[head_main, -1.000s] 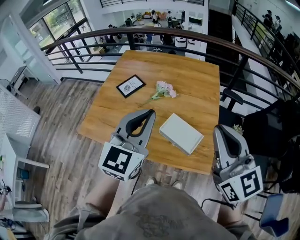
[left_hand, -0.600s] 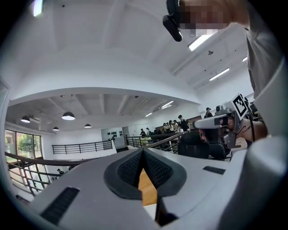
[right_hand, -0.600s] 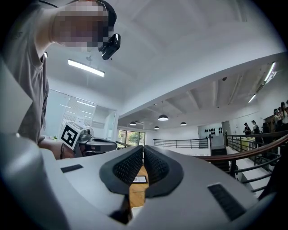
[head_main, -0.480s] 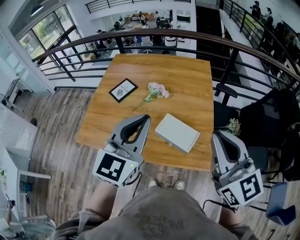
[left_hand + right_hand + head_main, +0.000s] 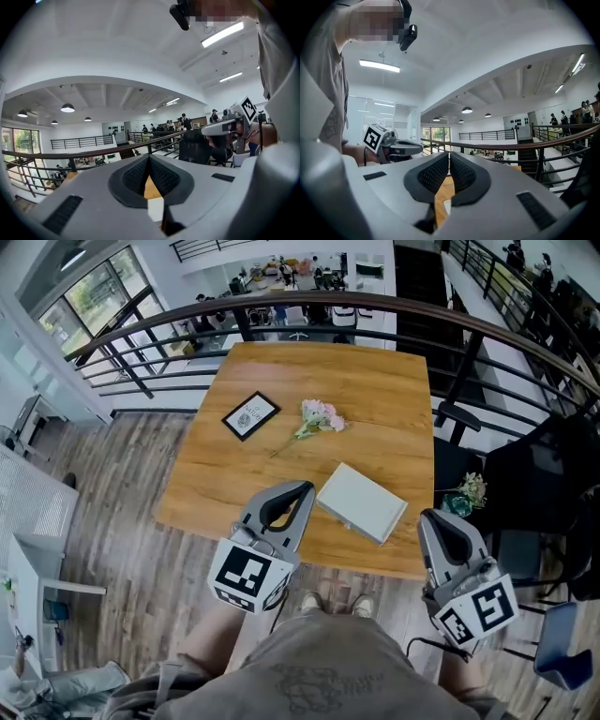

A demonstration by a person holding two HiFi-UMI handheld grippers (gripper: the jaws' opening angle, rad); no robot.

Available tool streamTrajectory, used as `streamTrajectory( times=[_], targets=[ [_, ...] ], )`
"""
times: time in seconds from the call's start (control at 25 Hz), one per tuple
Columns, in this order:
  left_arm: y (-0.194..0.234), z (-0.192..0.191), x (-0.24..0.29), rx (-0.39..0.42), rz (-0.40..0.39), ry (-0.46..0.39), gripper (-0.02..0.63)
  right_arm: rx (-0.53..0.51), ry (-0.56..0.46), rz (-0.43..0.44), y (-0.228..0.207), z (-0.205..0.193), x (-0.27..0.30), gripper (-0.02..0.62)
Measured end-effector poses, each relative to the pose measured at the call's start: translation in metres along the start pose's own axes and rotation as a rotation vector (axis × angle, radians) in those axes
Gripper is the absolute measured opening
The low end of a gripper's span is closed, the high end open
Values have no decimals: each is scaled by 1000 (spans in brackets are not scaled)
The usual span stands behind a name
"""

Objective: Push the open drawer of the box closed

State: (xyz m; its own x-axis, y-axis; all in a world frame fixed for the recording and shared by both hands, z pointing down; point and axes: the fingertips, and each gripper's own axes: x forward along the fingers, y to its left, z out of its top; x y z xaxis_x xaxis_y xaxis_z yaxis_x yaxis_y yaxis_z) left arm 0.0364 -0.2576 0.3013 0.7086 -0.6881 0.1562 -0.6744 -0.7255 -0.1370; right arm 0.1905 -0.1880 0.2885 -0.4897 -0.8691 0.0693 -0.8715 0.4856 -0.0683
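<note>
The box (image 5: 361,503) sits mid-frame on the desk (image 5: 375,399). Left gripper (image 5: 300,489), jaws closed on nothing, points just beside it, blunt for pushing; right gripper (image 5: 437,519), also closed, hangs lower right.

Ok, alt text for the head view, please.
A white box lies near the front edge of a wooden table. The left gripper and right gripper hover nearby, shut and empty; flowers and a framed card lie farther back.
</note>
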Motion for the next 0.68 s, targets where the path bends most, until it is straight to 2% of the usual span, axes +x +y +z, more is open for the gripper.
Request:
streamTrajectory(
  times=[0.28,0.68],
  targets=[
    [-3,-26,2,-37,-5,49,16,-14,68,17,-1,-22,7,37],
    [5,-20,3,-23,7,34,17,-15,75,40,6,-24,20,37]
  ],
)
